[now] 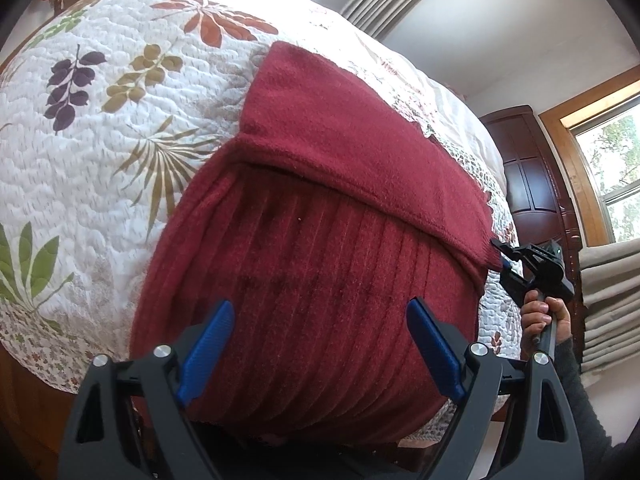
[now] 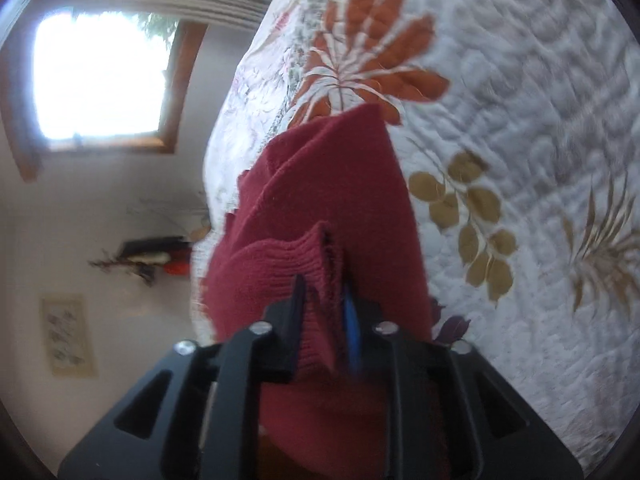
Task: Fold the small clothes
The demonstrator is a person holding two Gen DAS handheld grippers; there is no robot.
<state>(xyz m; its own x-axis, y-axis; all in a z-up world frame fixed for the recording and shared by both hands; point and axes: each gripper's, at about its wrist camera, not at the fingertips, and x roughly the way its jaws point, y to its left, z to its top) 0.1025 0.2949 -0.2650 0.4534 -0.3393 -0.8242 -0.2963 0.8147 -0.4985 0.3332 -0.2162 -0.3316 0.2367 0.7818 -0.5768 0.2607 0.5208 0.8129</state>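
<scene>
A dark red knitted garment [image 1: 320, 240] lies on the quilted bed, its ribbed part nearest me and a smooth flap folded across it. My left gripper [image 1: 320, 320] hovers over the ribbed part, wide open, with nothing between its blue fingers. At the garment's right edge, my right gripper [image 1: 500, 248] is seen pinching the flap's corner, held by a hand [image 1: 540, 316]. In the right wrist view the right gripper [image 2: 324, 292] is shut on the red garment [image 2: 332, 184], whose ribbed edge bunches between the fingers.
The white quilt [image 1: 100, 140] with a leaf pattern covers the bed around the garment. A dark wooden bedpost [image 1: 528, 172], a window [image 1: 616, 160] and curtains stand to the right. The bed's near edge runs under my left gripper.
</scene>
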